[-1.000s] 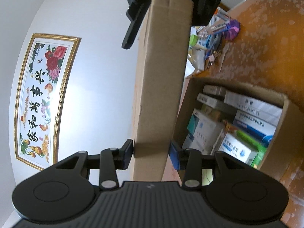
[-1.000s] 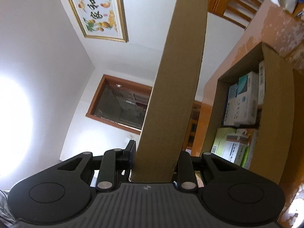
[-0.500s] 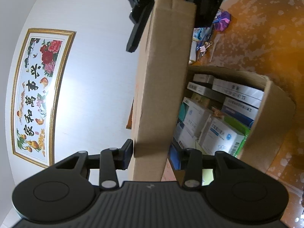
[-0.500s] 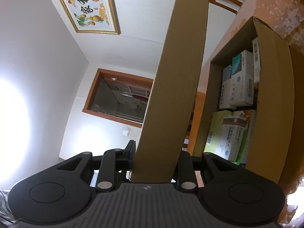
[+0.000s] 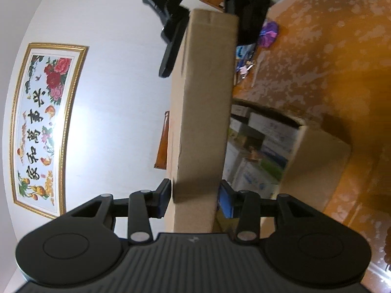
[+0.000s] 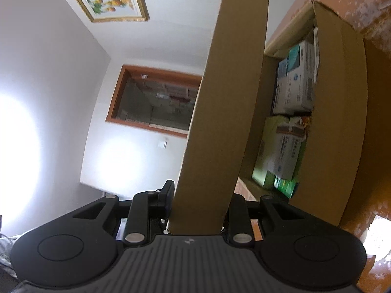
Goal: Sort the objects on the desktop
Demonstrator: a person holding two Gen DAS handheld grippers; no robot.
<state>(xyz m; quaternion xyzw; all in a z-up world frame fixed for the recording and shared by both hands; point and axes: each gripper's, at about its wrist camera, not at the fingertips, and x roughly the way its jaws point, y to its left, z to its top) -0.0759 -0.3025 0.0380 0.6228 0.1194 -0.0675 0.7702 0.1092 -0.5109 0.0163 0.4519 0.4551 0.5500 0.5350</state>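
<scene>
A long brown cardboard flap (image 5: 202, 97) of an open carton runs up the middle of both views. My left gripper (image 5: 195, 193) is shut on its near end. My right gripper (image 6: 200, 200) is shut on the same flap (image 6: 232, 73), and in the left wrist view its black fingers (image 5: 249, 24) clamp the flap's far end. To the right of the flap lies the carton's open inside, with the far wall (image 5: 315, 166) (image 6: 342, 97) beyond it. Several medicine boxes (image 5: 256, 168) (image 6: 298, 78), white, blue and green, fill it.
The carton stands on a worn orange-brown wooden table (image 5: 330, 61). A purple object (image 5: 268, 33) and small clutter with binder clips (image 5: 244, 68) lie beyond the carton. A framed flower picture (image 5: 41, 127) hangs on the white wall, and an interior window (image 6: 156, 102) shows behind.
Both grippers keep their hold on the flap. The views have swung: the carton's opening sits lower in the left view with more table above it, and looms larger in the right view.
</scene>
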